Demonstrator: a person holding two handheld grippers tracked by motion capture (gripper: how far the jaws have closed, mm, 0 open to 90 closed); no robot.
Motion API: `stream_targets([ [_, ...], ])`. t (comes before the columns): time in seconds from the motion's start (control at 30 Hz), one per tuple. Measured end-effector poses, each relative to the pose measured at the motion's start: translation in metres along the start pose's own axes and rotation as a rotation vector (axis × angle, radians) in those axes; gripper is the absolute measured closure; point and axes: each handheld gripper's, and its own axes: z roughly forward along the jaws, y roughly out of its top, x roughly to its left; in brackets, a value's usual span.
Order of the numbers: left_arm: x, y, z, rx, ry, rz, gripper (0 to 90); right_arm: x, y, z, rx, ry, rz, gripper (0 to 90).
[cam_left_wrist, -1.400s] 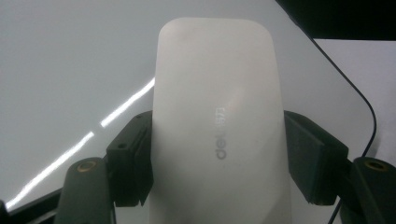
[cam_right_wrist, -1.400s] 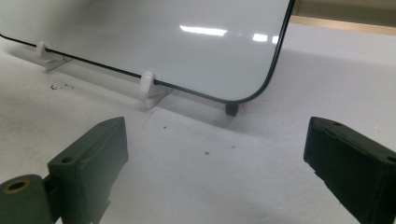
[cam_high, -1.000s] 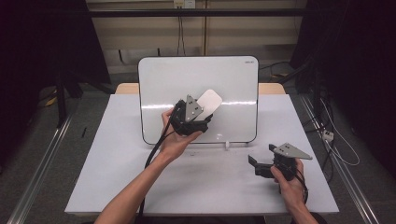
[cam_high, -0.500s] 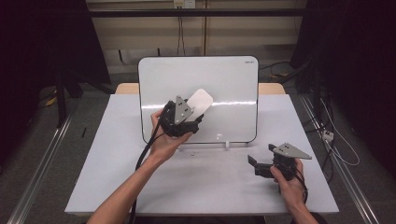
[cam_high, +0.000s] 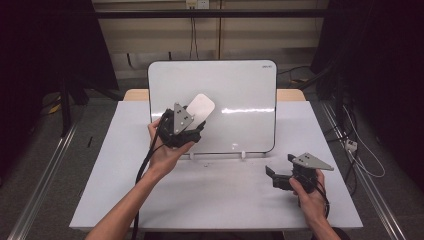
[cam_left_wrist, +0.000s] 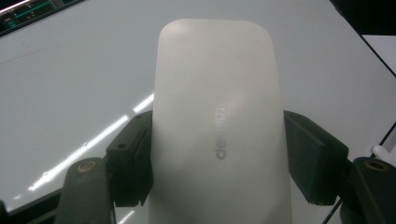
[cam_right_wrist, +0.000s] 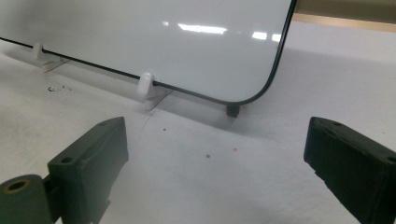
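Two grippers work at a white table. The left gripper clamps a white eraser, its jaws pressed on both sides; grey lettering on the eraser seems to read "deli" plus some digits, too blurred to be sure. The eraser lies against the whiteboard, at about nine o'clock on its face. A small dark logo sits at the board's one o'clock corner, unreadable. The right gripper rests at five o'clock with jaws wide and nothing between them. Dark curtains flank the table.
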Motion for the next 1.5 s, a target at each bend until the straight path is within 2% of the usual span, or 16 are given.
stream_targets([
  [0.23,0.008,-0.01,-0.01,0.015,0.033,-0.003,31.1,0.003,-0.001,-0.001,0.002,0.002,-0.005,6.4],
  [0.33,0.011,-0.014,-0.016,0.025,0.06,-0.004,31.1,0.0,-0.001,-0.003,-0.006,-0.001,-0.007,6.5],
  [0.53,0.013,-0.02,-0.024,0.03,0.084,-0.012,31.1,-0.003,-0.003,-0.006,-0.012,-0.004,0.002,6.4],
  [0.7,0.017,-0.033,-0.029,0.049,0.11,-0.006,31.1,-0.001,-0.002,-0.005,-0.007,0.001,-0.006,6.5],
  [0.77,0.017,-0.035,-0.03,0.052,0.114,-0.008,31.1,-0.001,-0.003,-0.005,-0.007,0.0,-0.007,6.5],
  [0.83,0.018,-0.043,-0.031,0.077,0.13,-0.004,31.1,-0.002,-0.003,-0.005,-0.009,0.0,-0.007,6.4],
  [0.97,0.017,-0.05,-0.031,0.076,0.14,-0.024,31.1,-0.001,-0.003,-0.005,-0.008,0.003,-0.007,6.4],
  [1.03,0.019,-0.056,-0.033,0.102,0.145,-0.019,31.1,0.0,-0.002,-0.004,-0.006,0.008,-0.003,6.4],
  [1.33,0.016,-0.068,-0.031,0.117,0.162,-0.017,31.1,-0.002,-0.003,-0.003,-0.004,0.011,0.006,6.4],
  [1.4,0.014,-0.072,-0.027,0.132,0.17,0.007,31.1,-0.002,-0.003,-0.003,-0.005,0.011,0.001,6.4],
  [1.5,0.014,-0.073,-0.025,0.136,0.171,0.006,31.1,-0.001,-0.003,-0.004,-0.003,0.011,0.001,6.4],
])
